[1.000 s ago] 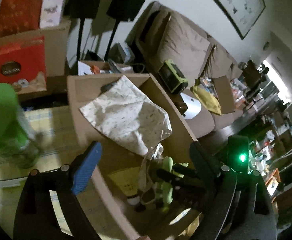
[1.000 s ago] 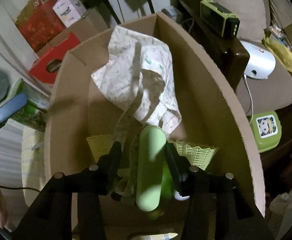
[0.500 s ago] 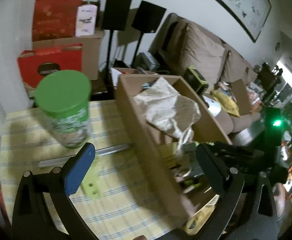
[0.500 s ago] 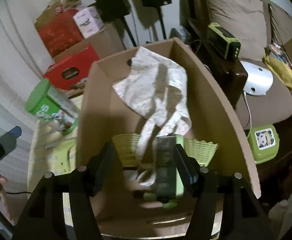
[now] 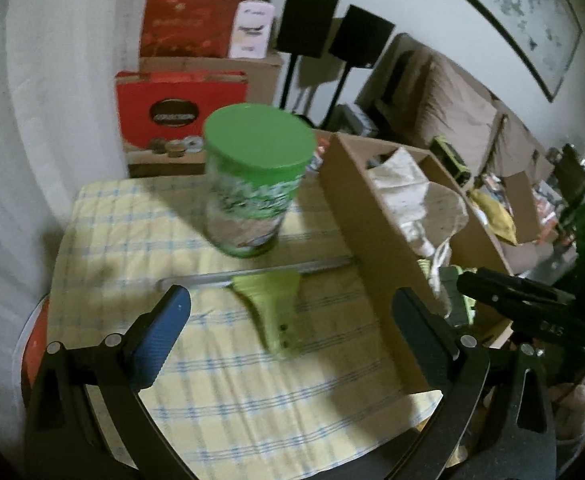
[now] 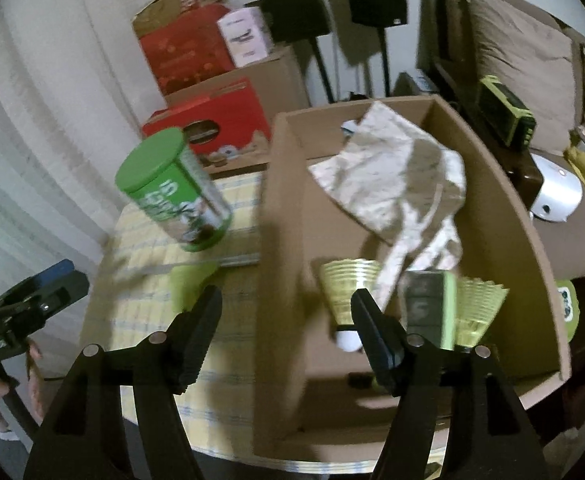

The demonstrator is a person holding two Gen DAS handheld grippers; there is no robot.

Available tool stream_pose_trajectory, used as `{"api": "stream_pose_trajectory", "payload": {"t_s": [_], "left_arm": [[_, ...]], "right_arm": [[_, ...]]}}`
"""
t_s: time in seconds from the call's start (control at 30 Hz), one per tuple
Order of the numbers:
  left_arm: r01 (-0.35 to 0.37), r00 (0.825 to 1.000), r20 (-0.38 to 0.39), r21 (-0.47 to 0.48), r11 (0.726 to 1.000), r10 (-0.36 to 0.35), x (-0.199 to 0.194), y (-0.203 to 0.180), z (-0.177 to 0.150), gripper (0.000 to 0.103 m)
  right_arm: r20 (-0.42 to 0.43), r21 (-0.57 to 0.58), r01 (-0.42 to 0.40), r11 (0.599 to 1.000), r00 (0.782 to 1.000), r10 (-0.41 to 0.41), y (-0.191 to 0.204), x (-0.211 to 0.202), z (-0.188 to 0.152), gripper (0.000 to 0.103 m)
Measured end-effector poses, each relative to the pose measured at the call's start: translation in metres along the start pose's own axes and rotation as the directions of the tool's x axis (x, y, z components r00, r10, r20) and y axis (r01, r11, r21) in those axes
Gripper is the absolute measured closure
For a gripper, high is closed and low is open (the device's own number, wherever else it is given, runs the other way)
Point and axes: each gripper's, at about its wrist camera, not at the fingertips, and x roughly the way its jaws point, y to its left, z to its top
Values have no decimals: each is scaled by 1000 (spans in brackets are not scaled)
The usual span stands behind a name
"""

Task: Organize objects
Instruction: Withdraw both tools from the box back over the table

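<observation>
Left claw (image 5: 288, 320) gaped empty above the green scraper (image 5: 274, 304) on the counter (image 5: 140, 232); right claw (image 6: 286, 334), opening and empty, straddled the cardboard box (image 6: 280, 240) wall; next likely: grasp the scraper

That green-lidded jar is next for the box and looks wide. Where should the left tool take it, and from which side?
Grip the green-lidded jar across its straight wall, below the lid. Come from the near, open side of the table, since the cardboard box stands beside it on the right. The left tool is open wide, which probably spans it.
</observation>
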Motion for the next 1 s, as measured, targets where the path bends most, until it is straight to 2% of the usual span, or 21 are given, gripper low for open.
{"api": "stream_pose_trajectory", "payload": {"t_s": [0.27, 0.57, 1.0], "left_arm": [[-88, 996, 16, -13, 996, 88, -9, 22, -14, 2], [-149, 989, 7, -38, 988, 149, -16, 38, -27, 2], [-175, 984, 4, -79, 981, 176, -23, 61, -37, 2]], "right_arm": [[2, -73, -5, 997, 1000, 5, 38, 11, -6, 34], [14, -117, -1, 993, 1000, 3, 65, 19, -6, 33], [23, -163, 33, 986, 999, -29, 94, 33, -10, 29]]}}
